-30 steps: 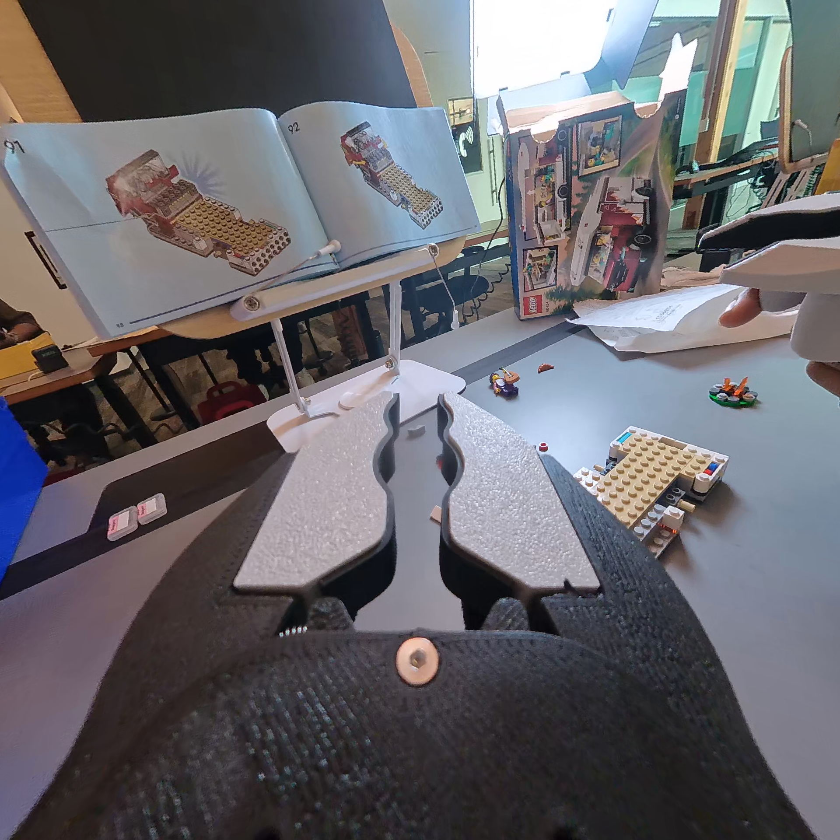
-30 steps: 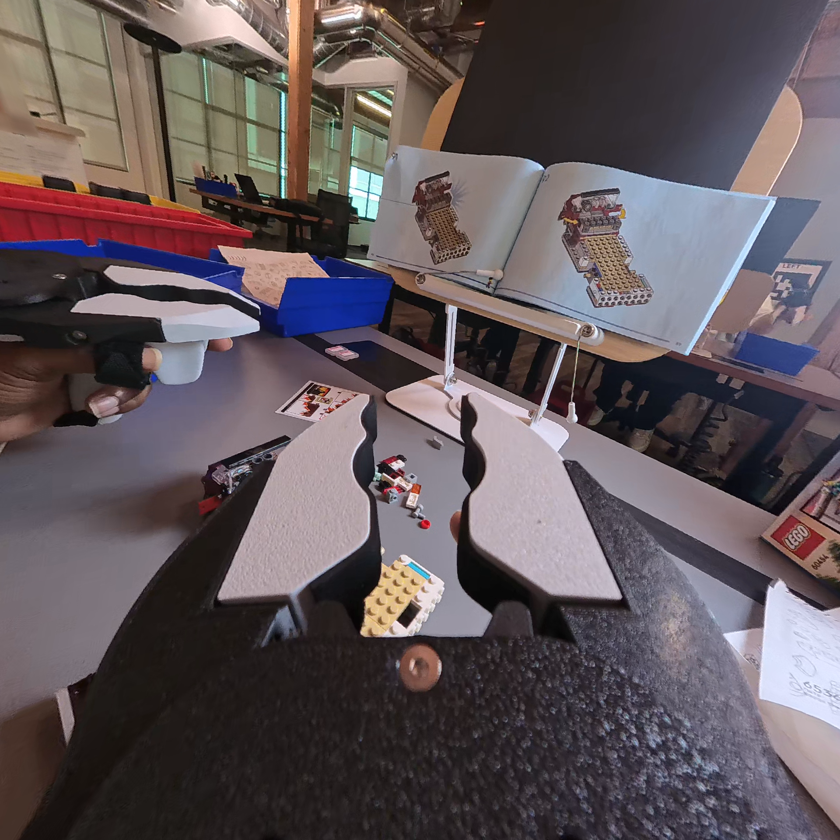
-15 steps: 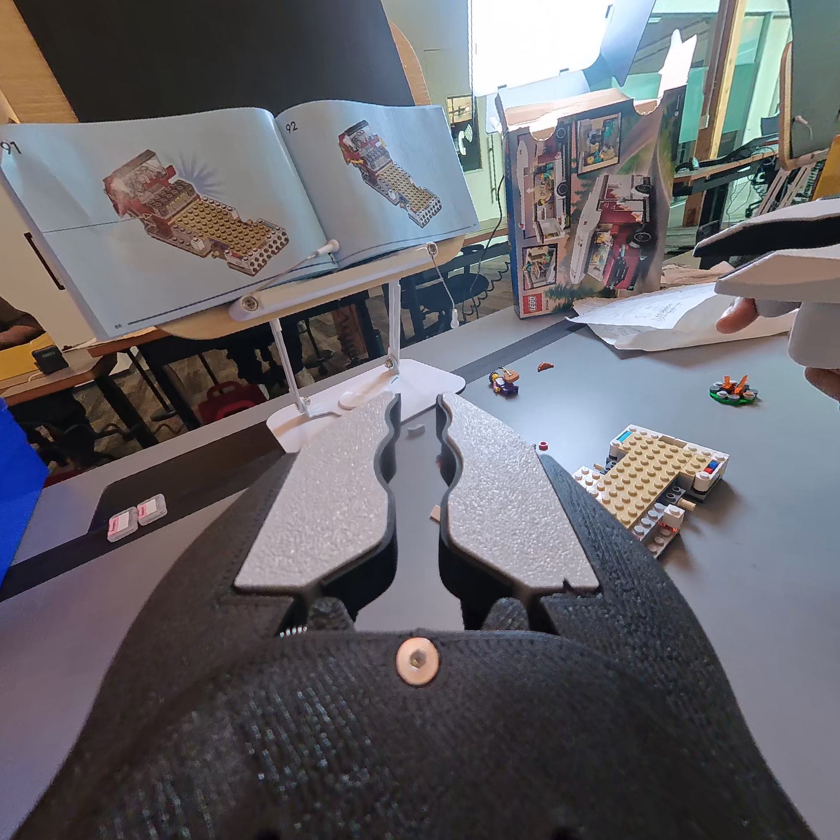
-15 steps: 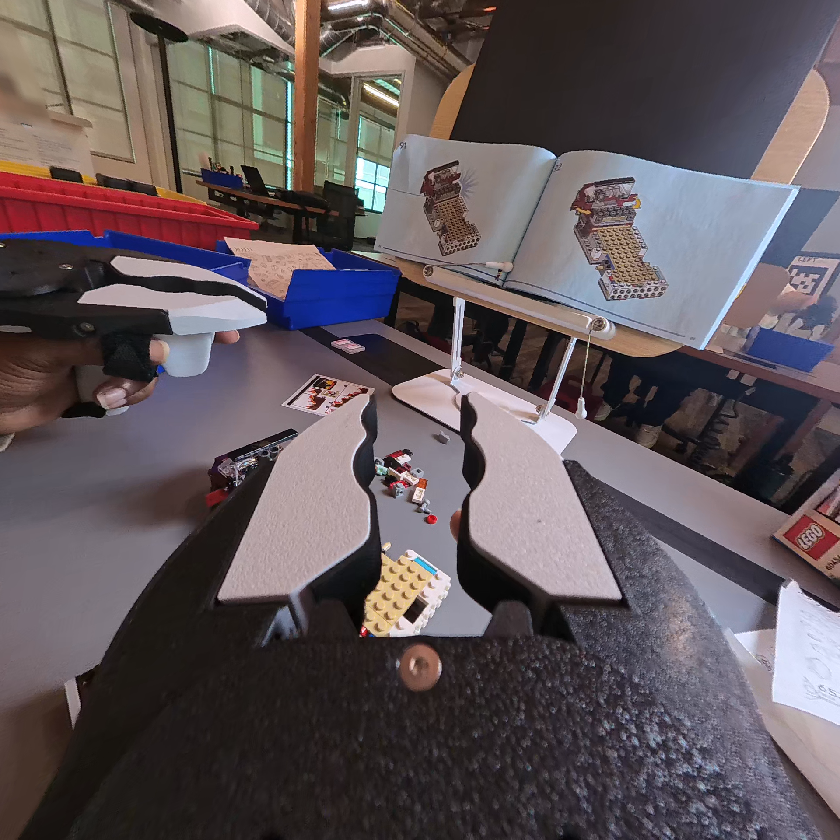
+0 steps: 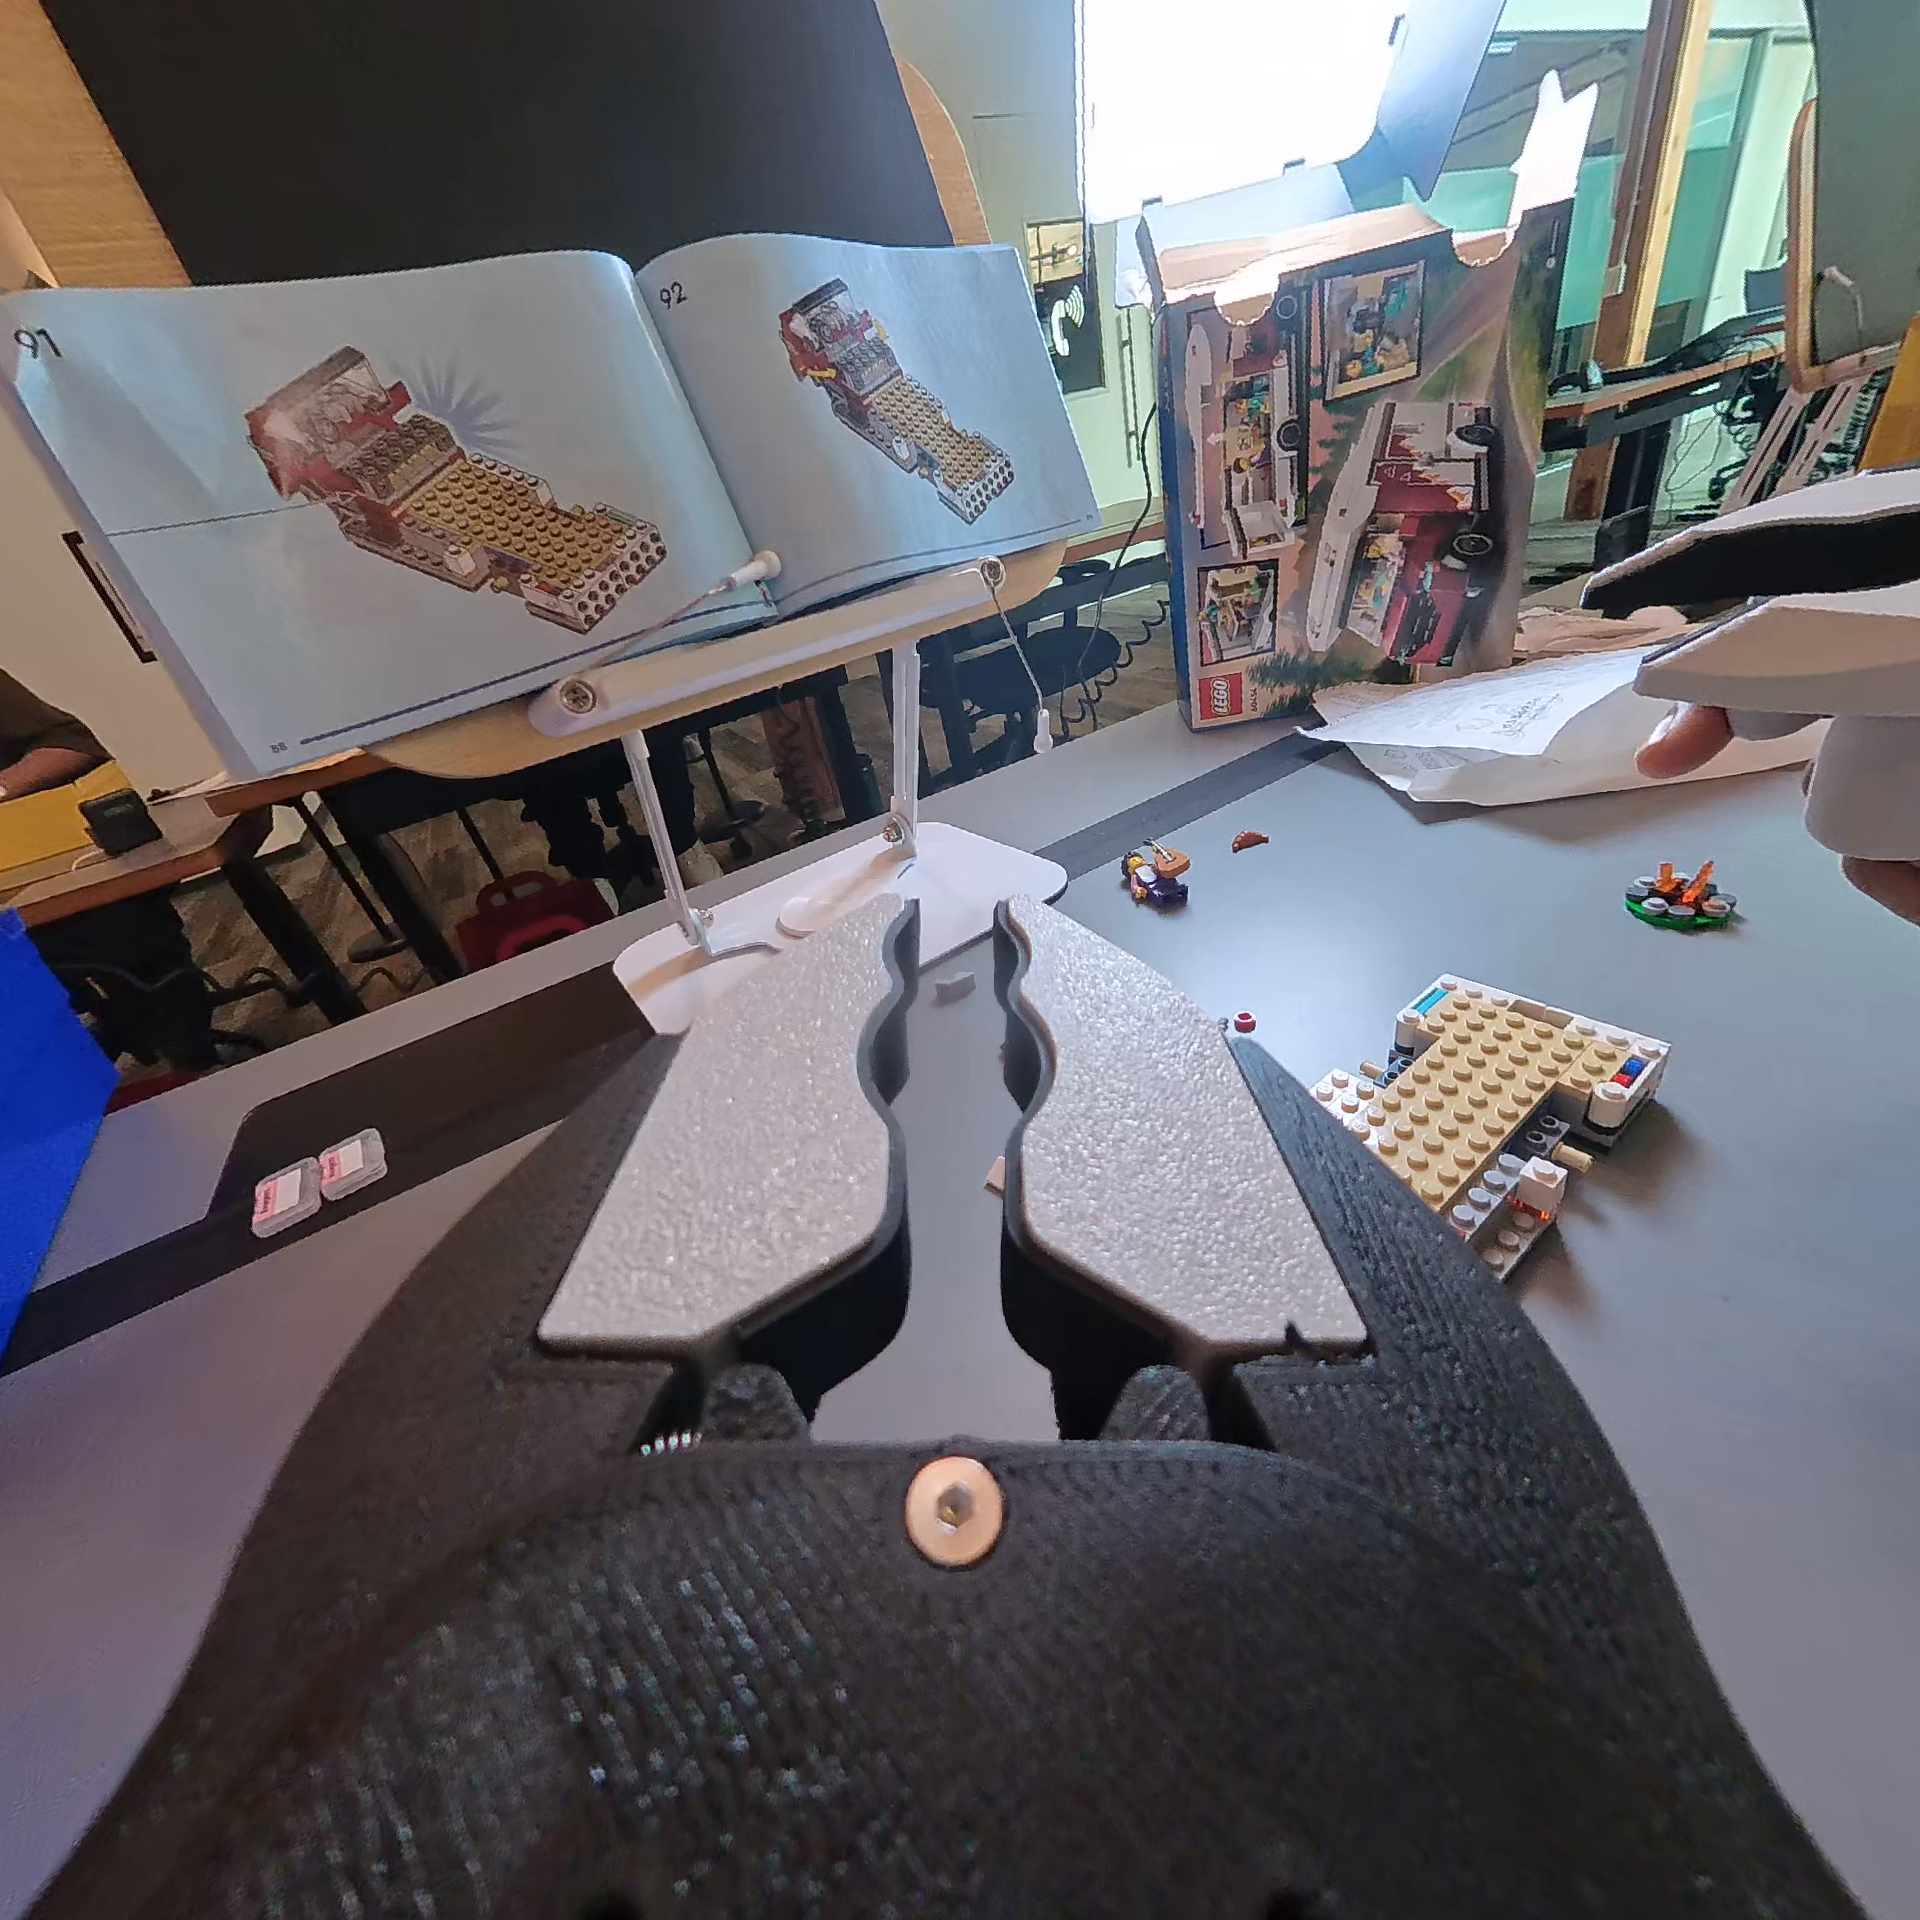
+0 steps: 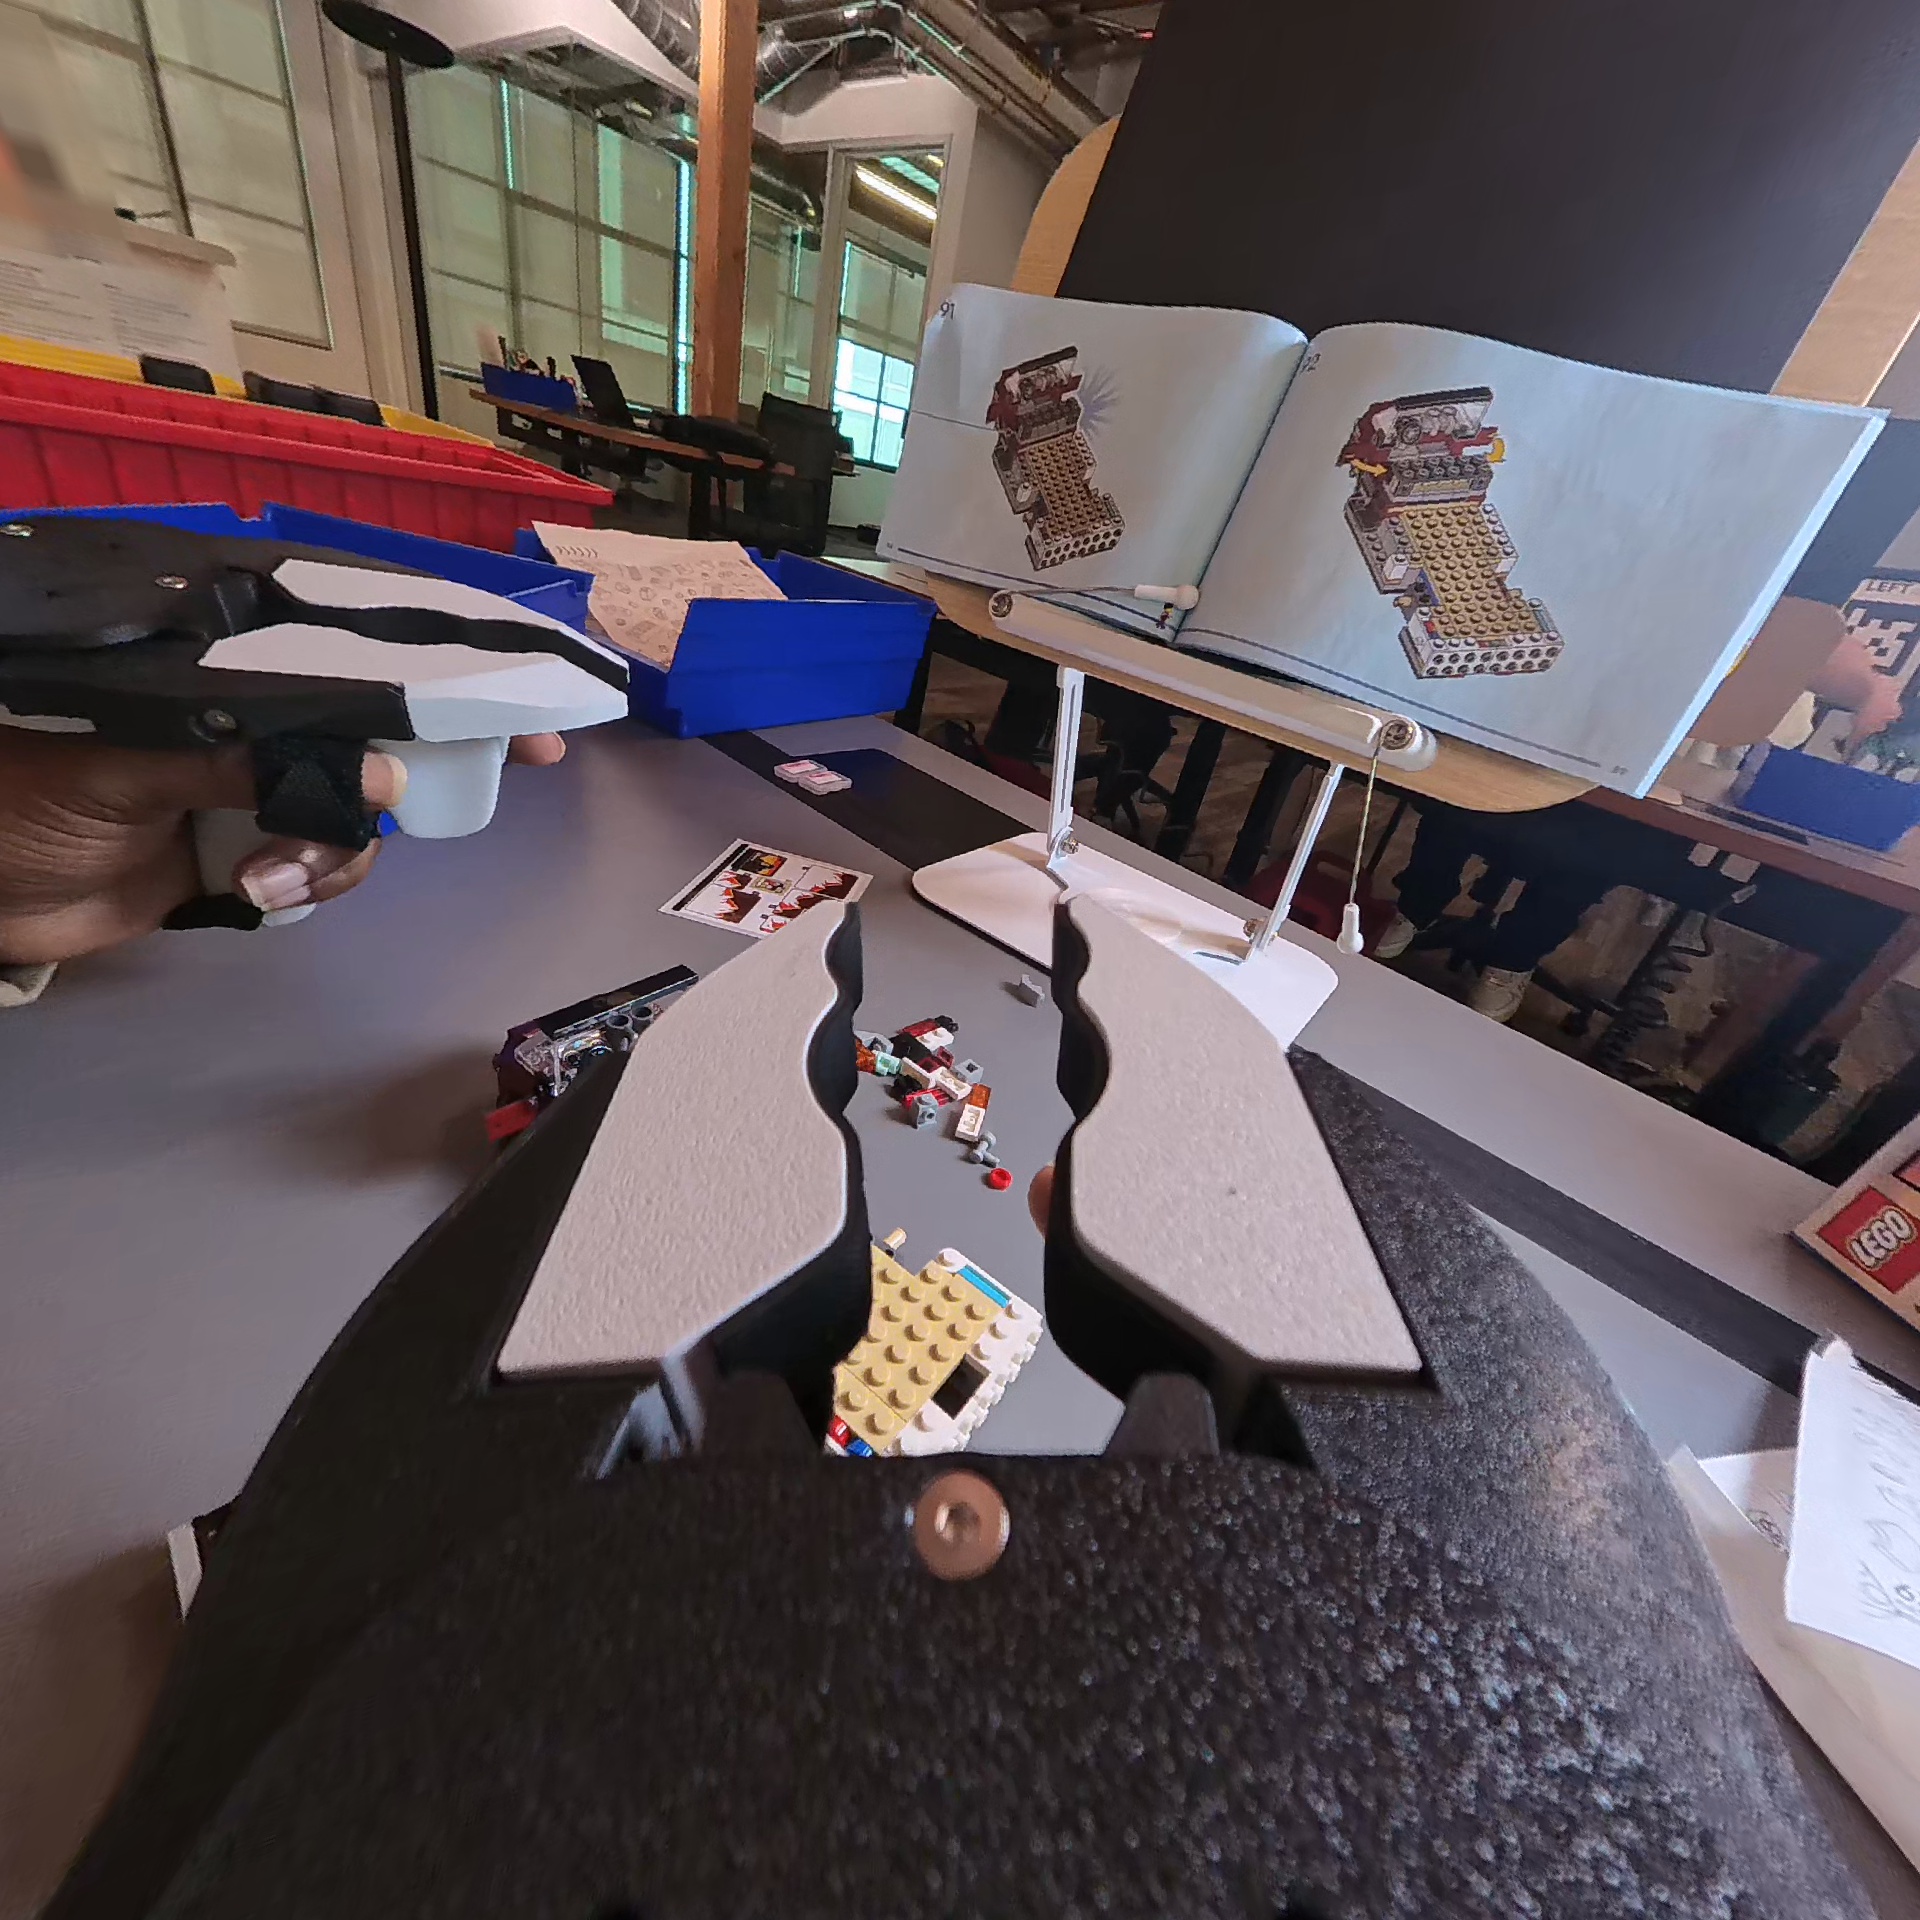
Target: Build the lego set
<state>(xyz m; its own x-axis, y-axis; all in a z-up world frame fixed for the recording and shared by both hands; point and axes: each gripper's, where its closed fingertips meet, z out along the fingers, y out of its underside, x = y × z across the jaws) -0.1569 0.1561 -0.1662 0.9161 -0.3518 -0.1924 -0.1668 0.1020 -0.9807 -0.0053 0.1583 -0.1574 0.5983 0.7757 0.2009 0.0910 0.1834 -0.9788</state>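
Two hand-held grippers hover above a grey table strewn with toy bricks.

The right gripper (image 6: pixel 956 925) hangs spread and bare over a tan-and-white studded brick assembly (image 6: pixel 930 1351); just ahead lies a heap of small loose bricks (image 6: pixel 930 1070), with a dark partial build (image 6: pixel 582 1039) to its left. The left gripper (image 5: pixel 951 914), its fingers narrowly parted on nothing, floats above a tiny grey piece (image 5: pixel 953 987). Farther off stands a white book stand (image 6: pixel 1122 904) carrying an open instruction booklet (image 6: pixel 1351 488), then blue bins (image 6: pixel 790 634).
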